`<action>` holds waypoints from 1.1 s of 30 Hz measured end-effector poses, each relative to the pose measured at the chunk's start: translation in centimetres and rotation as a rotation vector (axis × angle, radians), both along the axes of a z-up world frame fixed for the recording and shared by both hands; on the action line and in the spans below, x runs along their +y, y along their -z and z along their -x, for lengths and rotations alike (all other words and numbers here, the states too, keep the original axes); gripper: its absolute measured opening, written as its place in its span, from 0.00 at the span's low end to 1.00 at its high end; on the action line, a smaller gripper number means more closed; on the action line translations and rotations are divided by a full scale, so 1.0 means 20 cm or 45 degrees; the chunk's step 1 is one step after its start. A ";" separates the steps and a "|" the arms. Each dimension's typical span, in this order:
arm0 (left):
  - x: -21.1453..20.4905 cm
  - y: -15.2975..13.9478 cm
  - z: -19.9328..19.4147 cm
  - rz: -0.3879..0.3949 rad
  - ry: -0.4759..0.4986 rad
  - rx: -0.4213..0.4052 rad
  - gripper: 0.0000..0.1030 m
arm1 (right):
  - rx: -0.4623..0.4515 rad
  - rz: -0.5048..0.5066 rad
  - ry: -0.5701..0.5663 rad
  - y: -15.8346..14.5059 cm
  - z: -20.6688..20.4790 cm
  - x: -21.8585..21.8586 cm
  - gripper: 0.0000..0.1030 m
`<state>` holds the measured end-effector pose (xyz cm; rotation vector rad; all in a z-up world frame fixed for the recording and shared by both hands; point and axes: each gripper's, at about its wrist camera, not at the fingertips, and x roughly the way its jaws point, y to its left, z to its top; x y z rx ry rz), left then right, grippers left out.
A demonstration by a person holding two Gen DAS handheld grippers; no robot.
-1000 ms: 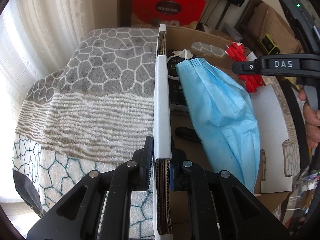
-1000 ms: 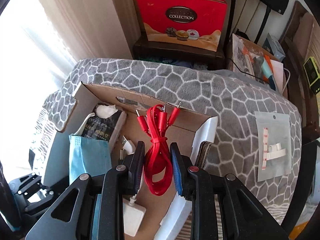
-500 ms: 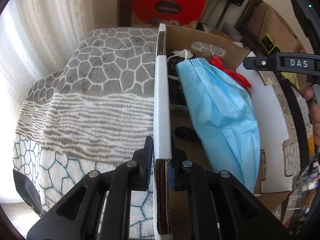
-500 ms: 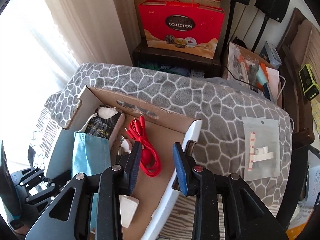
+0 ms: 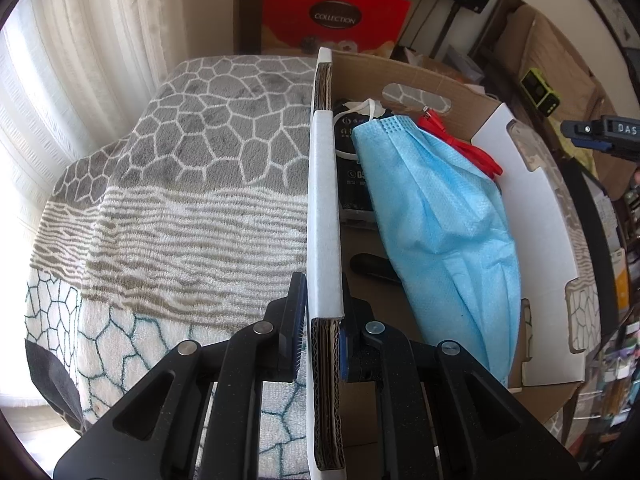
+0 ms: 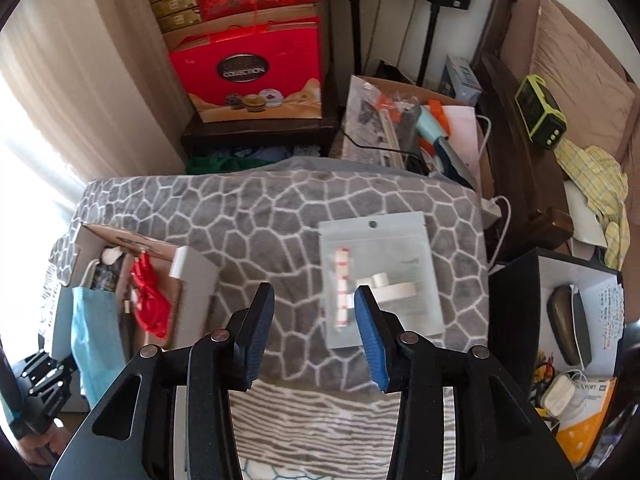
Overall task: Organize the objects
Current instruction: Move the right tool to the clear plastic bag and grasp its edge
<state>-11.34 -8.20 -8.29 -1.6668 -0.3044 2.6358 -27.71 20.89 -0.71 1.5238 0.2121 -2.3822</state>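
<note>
My left gripper point(image 5: 322, 334) is shut on the near wall of the cardboard box point(image 5: 325, 216), one finger on each side. Inside the box lie a blue face mask point(image 5: 444, 216), a dark packet point(image 5: 352, 168) and the red cable bundle point(image 5: 460, 144). My right gripper point(image 6: 314, 312) hovers above the grey patterned blanket point(image 6: 260, 216), its jaws opening with nothing between them. A clear zip bag point(image 6: 380, 276) with white and red parts lies on the blanket just beyond its right finger. The box point(image 6: 192, 276), with the red cable point(image 6: 150, 300) in it, sits at the left of the right wrist view.
A red gift bag point(image 6: 248, 72) and stacked boxes stand behind the blanket-covered surface. A cluttered carton point(image 6: 412, 128) is at the back right, a black box with a mouse point(image 6: 564, 316) at the right. Curtains point(image 5: 80, 60) hang at the left.
My right gripper let go of the red cable into the box, opened, rose and moved right over the blanket toward the clear bag. The left gripper kept its hold on the box wall.
</note>
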 end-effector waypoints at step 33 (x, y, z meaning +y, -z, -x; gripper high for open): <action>-0.01 0.03 0.00 -0.001 0.015 -0.023 0.12 | -0.161 0.288 0.151 0.38 0.29 0.47 0.26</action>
